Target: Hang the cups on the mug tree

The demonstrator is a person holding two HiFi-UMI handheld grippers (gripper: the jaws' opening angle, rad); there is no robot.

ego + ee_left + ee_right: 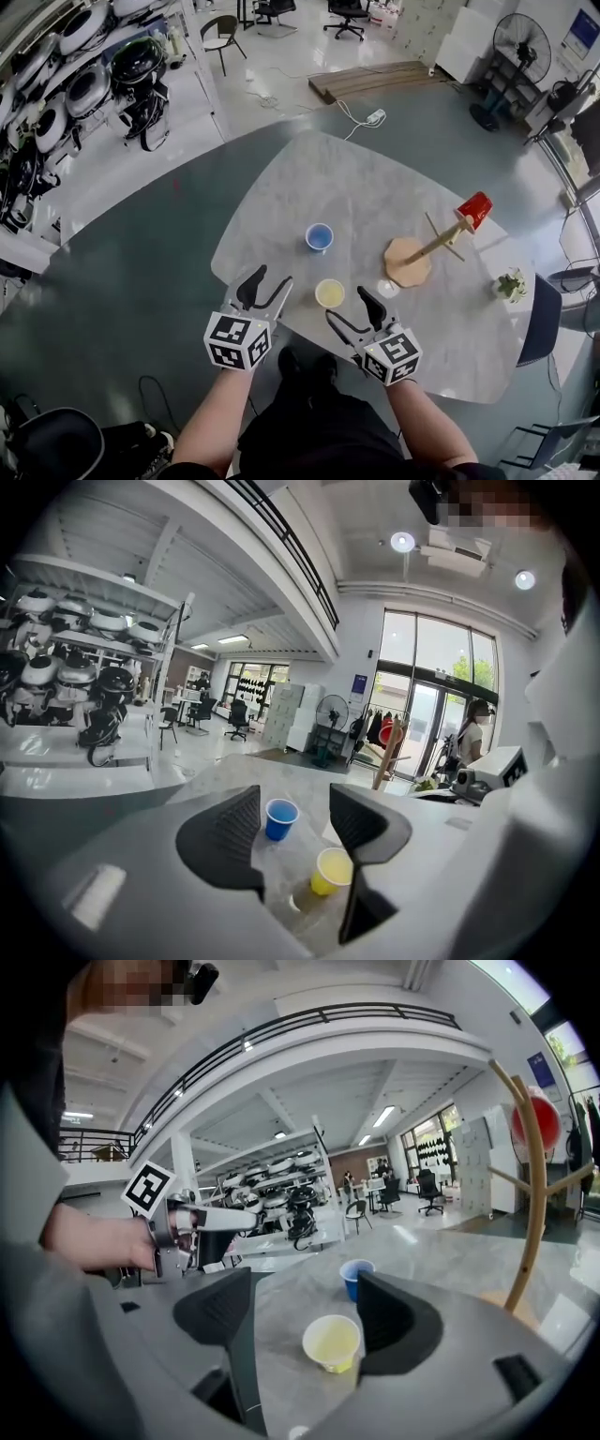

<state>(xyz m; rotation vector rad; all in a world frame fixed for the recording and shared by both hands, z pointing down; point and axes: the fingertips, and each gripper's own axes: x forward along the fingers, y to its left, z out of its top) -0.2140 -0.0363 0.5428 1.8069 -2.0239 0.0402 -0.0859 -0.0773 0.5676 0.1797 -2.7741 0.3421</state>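
Observation:
A yellow cup (329,293) stands upright near the marble table's (356,178) front edge, and a blue cup (319,237) stands just behind it. To the right is the wooden mug tree (410,261), with a red cup (474,210) hung on an upper peg. My left gripper (267,283) is open at the table's edge, left of the yellow cup. My right gripper (352,314) is open just right of and in front of that cup. In the right gripper view the yellow cup (332,1342) sits ahead, between the jaws, untouched. In the left gripper view the blue cup (280,818) and yellow cup (331,870) show ahead.
A small potted plant (511,284) stands at the table's right edge, with a blue chair (540,321) beside it. A white disc (388,289) lies by the tree's base. Shelves of round equipment (66,84) line the far left.

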